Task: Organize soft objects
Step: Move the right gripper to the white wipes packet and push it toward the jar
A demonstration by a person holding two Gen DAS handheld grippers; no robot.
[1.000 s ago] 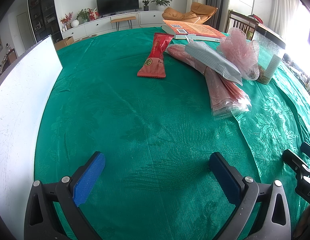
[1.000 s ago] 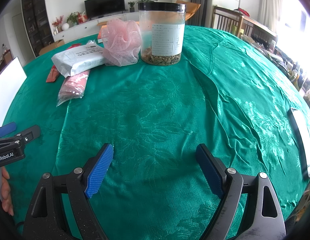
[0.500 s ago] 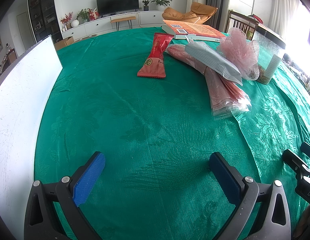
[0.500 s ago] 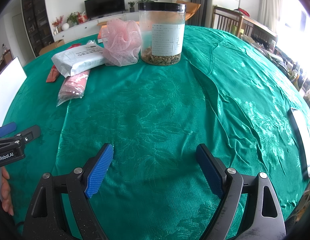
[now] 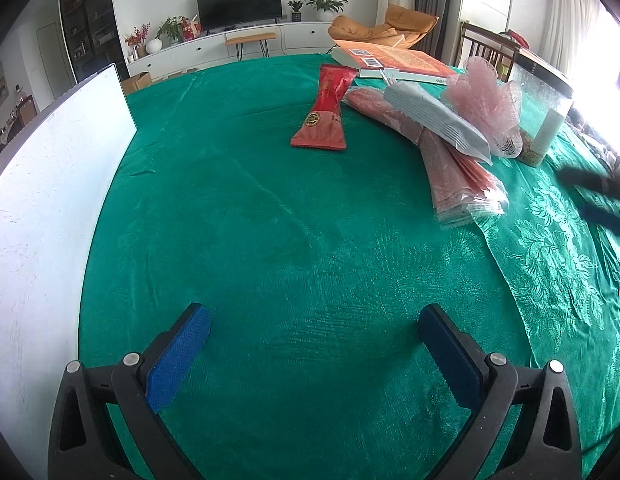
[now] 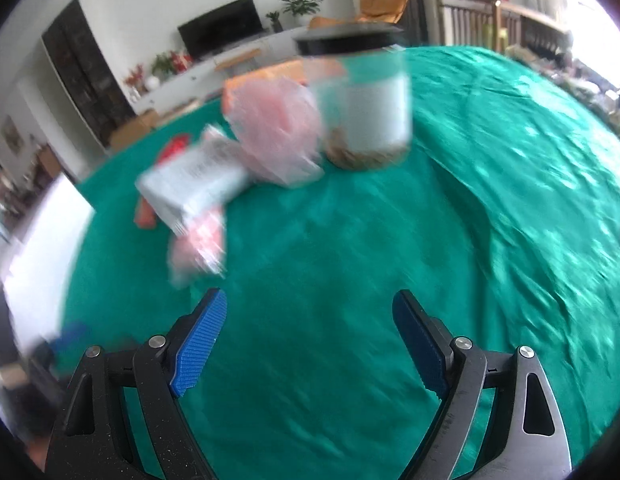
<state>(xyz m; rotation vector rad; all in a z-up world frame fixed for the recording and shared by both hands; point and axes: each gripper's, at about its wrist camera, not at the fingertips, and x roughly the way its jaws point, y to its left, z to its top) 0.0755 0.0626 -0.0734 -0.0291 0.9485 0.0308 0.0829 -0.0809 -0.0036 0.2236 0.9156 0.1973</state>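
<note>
A pink mesh bath puff (image 5: 487,98) (image 6: 274,136), a grey-white soft pack (image 5: 437,122) (image 6: 194,180), a pink plastic-wrapped bundle (image 5: 449,164) (image 6: 198,248) and a red snack packet (image 5: 325,110) lie together on the far side of the green tablecloth (image 5: 290,220). My left gripper (image 5: 313,322) is open and empty, low over the cloth, well short of them. My right gripper (image 6: 310,308) is open and empty; its view is motion-blurred. It shows blurred at the right edge of the left wrist view (image 5: 597,196).
A clear jar with a black lid (image 5: 543,104) (image 6: 365,100) stands right of the puff. An orange book (image 5: 393,60) lies behind the pile. A white board (image 5: 42,184) stands along the table's left edge. Chairs stand beyond the far right.
My right gripper has moved forward and up towards the pile, blurring its view. My left gripper has stayed still. Both stay open.
</note>
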